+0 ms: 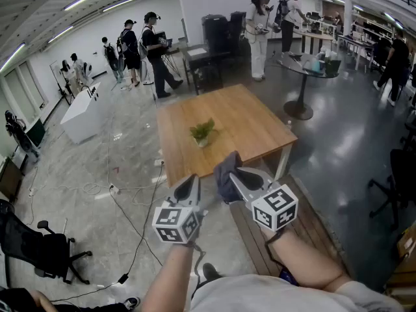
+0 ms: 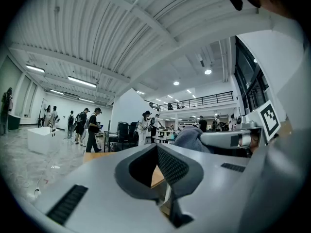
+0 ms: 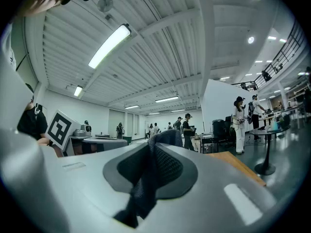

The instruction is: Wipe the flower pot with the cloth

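Flower pot [image 1: 202,140], small and pale with a leafy green plant [image 1: 203,129] in it, stands mid-way across the wooden table [image 1: 250,119], well apart from both tongs. Right tongs [image 1: 234,170] are clamped on the dark grey cloth [image 1: 225,177], and left tongs [image 1: 194,178] are closed on nothing, both over the glossy grey floor [image 1: 123,174].

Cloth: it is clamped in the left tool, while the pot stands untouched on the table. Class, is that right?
Not quite. The cloth is clamped in the right tool, not the left one, as the right gripper view shows. The pot does stand untouched on the table.
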Tool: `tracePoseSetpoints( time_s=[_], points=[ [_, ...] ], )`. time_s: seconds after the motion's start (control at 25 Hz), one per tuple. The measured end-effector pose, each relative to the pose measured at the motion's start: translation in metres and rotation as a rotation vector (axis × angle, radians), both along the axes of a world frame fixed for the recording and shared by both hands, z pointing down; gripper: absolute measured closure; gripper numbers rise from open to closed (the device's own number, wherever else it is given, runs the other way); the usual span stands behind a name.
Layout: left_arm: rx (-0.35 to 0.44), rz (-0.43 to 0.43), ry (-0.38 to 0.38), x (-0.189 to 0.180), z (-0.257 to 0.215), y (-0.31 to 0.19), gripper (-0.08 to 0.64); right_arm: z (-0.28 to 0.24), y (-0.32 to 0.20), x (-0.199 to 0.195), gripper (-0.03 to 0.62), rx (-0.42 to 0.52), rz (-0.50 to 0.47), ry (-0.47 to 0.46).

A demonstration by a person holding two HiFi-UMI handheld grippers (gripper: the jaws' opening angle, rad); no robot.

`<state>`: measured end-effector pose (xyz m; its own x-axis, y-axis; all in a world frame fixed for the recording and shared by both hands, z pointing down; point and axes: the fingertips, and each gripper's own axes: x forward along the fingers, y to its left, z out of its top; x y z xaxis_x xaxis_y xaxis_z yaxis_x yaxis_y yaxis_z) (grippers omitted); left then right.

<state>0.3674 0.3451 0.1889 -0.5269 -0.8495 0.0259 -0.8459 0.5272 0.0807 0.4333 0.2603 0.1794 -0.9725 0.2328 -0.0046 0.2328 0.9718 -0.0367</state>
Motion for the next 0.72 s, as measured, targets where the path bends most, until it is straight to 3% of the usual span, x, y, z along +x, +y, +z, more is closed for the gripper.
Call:
tracePoseSetpoints(
  time_s=[0.36, 0.72],
  points=[
    [-0.006, 0.005, 0.010, -0.014, 0.009, -0.004, 0.554, 0.009, -0.005, -0.013, 0.549, -0.010, 0.001, 0.005],
    [-0.009, 0.025, 0.023, -0.055, 0.021, -0.007, 0.554, 0.021, -0.008, -0.051, 0.549, -0.013, 0.015, 0.017]
  ],
)
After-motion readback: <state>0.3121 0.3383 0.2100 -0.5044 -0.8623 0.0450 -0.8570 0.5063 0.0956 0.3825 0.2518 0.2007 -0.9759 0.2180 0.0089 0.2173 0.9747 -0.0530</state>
